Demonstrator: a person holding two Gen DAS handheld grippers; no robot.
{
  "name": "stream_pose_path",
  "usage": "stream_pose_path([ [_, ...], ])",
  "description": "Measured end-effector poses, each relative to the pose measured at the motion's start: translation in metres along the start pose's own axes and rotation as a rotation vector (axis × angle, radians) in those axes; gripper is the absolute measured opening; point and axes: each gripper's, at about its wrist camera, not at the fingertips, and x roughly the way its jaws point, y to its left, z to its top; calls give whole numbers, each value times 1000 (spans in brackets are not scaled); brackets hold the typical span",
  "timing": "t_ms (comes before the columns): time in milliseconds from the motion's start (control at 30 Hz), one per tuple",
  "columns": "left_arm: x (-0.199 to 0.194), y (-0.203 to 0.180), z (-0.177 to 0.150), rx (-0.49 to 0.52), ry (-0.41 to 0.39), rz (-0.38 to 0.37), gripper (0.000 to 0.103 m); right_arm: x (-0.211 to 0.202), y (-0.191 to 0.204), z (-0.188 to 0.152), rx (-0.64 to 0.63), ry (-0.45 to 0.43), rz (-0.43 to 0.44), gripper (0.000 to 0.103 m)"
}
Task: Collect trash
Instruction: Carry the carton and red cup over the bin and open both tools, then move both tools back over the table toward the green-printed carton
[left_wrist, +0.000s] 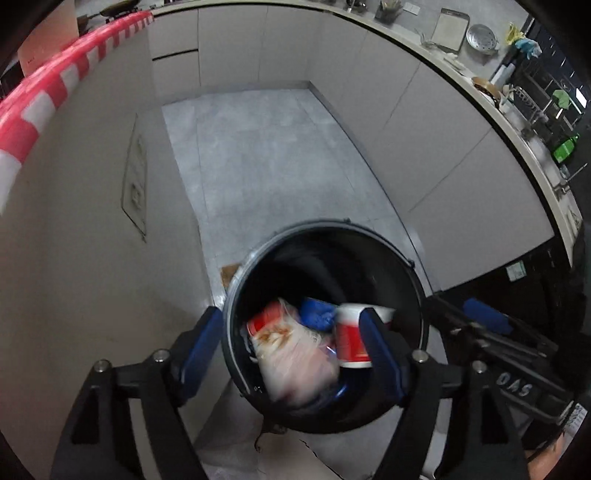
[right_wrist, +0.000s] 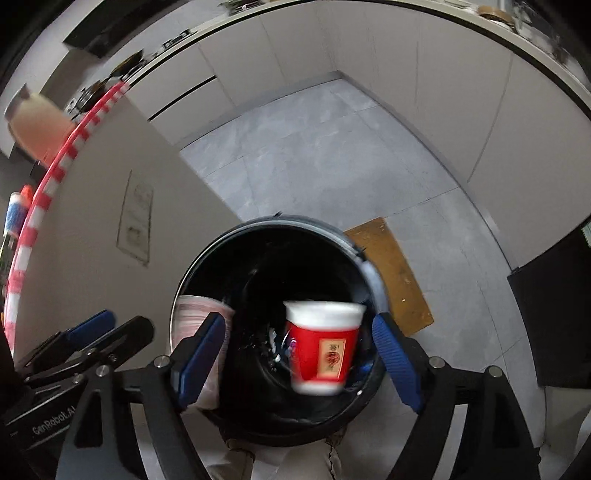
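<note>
2 tools, my left tool (left_wrist: 295, 343) and right tool (right_wrist: 299, 354), gape wide over the bin (right_wrist: 207, 266); red cup (right_wrist: 323, 350) dropping in. Next, I fetch more trash.

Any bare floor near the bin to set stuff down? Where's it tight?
Free: grey tile floor beyond the bin, bordered by white cabinets on both sides. Crowded: the bin mouth, with a plastic bag, a red cup and both open grippers over it; cardboard lies beside it.
</note>
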Motion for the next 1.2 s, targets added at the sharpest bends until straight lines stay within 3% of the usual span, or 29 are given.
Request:
stream_pose_path([
  [233, -57, -4, 7, 28, -120, -10, 77, -38, 8, 7, 9, -100, -10, 84],
  [533, -148, 27, 5, 25, -243, -62, 77, -104, 73, 4, -8, -228, 22, 84],
  [800, -194, 124, -8, -59, -303, 10, 77, -130, 174, -13, -82, -264, 83, 84],
  [1200, -235, 273, -41, -159, -338, 122, 78, -125, 359, -63, -194, -270, 167, 84],
])
